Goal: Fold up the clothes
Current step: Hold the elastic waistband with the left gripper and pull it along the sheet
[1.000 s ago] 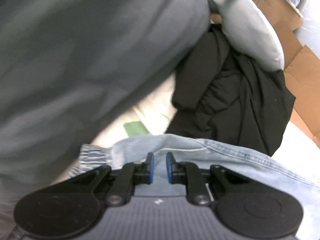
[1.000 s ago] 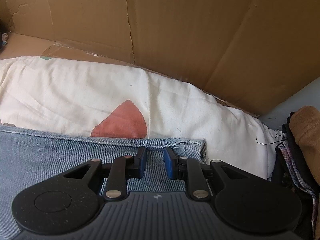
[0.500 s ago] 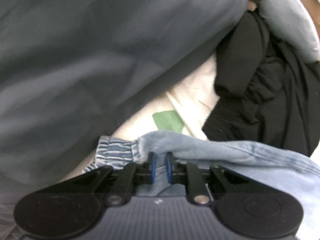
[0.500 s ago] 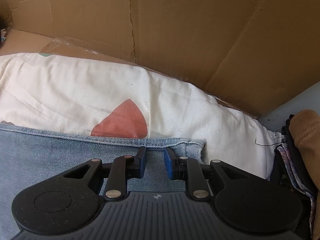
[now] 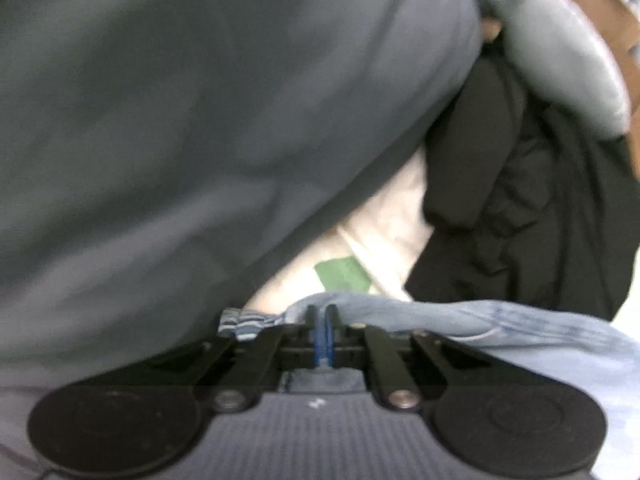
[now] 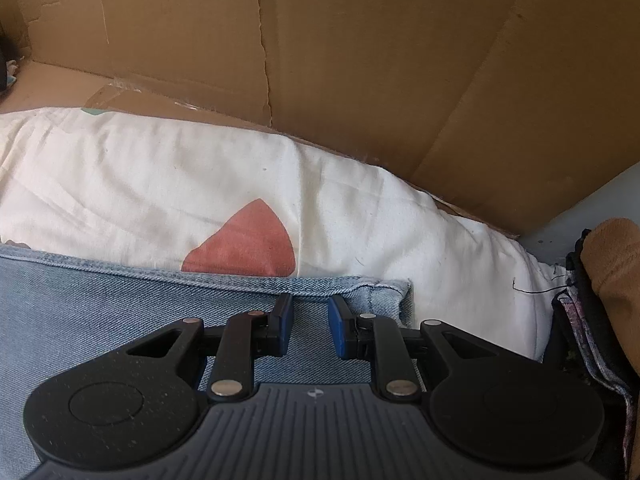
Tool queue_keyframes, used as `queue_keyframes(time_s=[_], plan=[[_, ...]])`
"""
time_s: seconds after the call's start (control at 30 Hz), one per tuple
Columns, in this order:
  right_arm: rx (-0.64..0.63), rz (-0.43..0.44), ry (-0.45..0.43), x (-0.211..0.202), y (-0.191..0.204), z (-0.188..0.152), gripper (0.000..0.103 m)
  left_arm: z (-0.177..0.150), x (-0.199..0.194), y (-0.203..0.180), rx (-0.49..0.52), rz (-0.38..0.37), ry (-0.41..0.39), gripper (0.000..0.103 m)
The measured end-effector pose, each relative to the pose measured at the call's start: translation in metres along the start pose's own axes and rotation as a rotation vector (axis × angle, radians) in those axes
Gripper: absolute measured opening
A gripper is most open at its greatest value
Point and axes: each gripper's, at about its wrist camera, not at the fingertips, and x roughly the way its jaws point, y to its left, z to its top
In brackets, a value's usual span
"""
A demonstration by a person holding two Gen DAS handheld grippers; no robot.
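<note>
Two grippers: both work on one denim garment (image 6: pixel 100 312) spread over a cream sheet (image 6: pixel 140 184); entries run from the left view to the right.
Grey clothing (image 5: pixel 180 120): fills the field up and to the left of the left jaws; blurred, probably the person's own.
Left gripper (image 5: pixel 321 326): jaws have just been closing and now stand almost together, pinching a raised fold of the denim between the blue pads.
Elastic striped band (image 5: pixel 244 320): just left of the left jaws, touching the pinched fold.
Green patch (image 5: pixel 342 274): print on the sheet, just beyond the left jaws.
Black garment (image 5: pixel 520 200): beyond and to the right of the left jaws, apart from the denim; a pale grey cushion lies above it.
Right gripper (image 6: pixel 310 318): jaws partly apart and straddling the stitched hem; whether the pads press the cloth cannot be told.
Denim corner (image 6: pixel 390 296): just right of the right jaws.
Red patch (image 6: pixel 244 244): print on the sheet, just beyond the right jaws.
Cardboard wall (image 6: pixel 360 60): well beyond the right jaws.
Step in hand (judgement): securing both ends of an edge before lifting it over.
Good practice: confirm a firm right-hand grip, then raise both ends together, keeping the hem taut and level.
</note>
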Motion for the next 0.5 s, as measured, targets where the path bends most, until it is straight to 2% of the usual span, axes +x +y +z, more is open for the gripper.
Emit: queue_keyframes(time_s=[0.13, 0.27, 0.37, 0.5], plan=[[0.006, -0.002, 0.001, -0.007, -0.008, -0.006, 0.025, -0.007, -0.018, 0.006, -0.039, -0.039, -0.008, 0.008], [0.004, -0.005, 0.012, -0.008, -0.008, -0.004, 0.025, -0.023, -0.017, 0.009, -0.101, -0.081, 0.042, 0.008], [0.001, -0.003, 0.018, -0.006, -0.005, -0.001, 0.025, -0.036, -0.009, 0.013, -0.165, -0.076, 0.096, 0.008], [-0.005, 0.0, 0.021, -0.004, -0.002, 0.001, 0.025, -0.04, 0.006, 0.012, -0.143, -0.03, 0.104, 0.003]])
